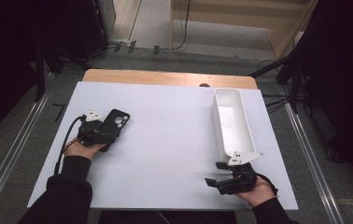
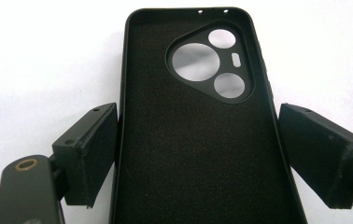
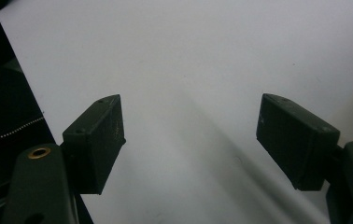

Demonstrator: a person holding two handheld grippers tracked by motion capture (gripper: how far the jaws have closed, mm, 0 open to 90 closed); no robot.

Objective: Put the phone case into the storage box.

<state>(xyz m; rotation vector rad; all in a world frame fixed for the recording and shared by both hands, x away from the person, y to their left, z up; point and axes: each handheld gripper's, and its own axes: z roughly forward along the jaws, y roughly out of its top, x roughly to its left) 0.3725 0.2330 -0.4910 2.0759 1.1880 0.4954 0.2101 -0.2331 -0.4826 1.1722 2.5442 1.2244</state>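
A black phone case (image 1: 117, 122) lies inside-up on the white board (image 1: 165, 158) at the left, its camera cut-out at the far end. My left gripper (image 1: 103, 134) holds the near half of the phone case (image 2: 193, 140): in the left gripper view one jaw presses each long edge, and the left gripper (image 2: 198, 154) is shut on it. My right gripper (image 1: 215, 173) rests near the board's front right, pointing left. In the right gripper view the right gripper (image 3: 191, 140) stands open over bare white surface, nothing between its fingers.
A long white tray (image 1: 230, 121) stands at the right of the board, running from the far edge toward my right hand. A wooden table edge (image 1: 165, 77) shows behind the board. Dark stands and cables flank the table.
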